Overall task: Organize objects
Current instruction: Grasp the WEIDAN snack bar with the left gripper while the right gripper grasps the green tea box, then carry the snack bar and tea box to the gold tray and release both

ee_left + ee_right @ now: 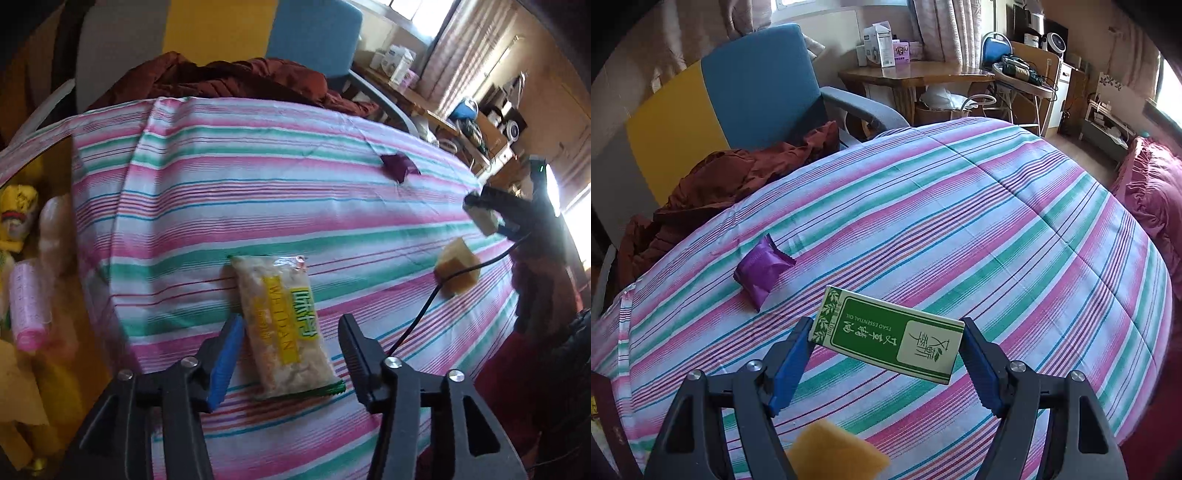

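Left wrist view: left gripper (291, 354) hanging over a striped bed cover (221, 206), fingers parted, straddling the lower half of a snack packet (282, 332) without pressing it.
Snack packet: lying flat on the cover, long axis running away from the camera, crimped green seam nearest.
Handling, packet: light, crinkly film, likely slippery; contents probably crumbly, so a gentle pinch across the narrow width at mid-length looks best.
Right wrist view: right gripper (886, 354) holding a green box (890, 338) by its two short ends, lifted off the cover and tilted.
Handling, box: thin card, light, stiff along its length but easy to dent; end-to-end grip seems sound if not squeezed hard.
Others waiting: purple packet (762, 269) on the cover beyond the box; yellow sponge block (458, 271) just below the right gripper.
Destination: cannot tell; open yellow container at far left with items inside, possibly.
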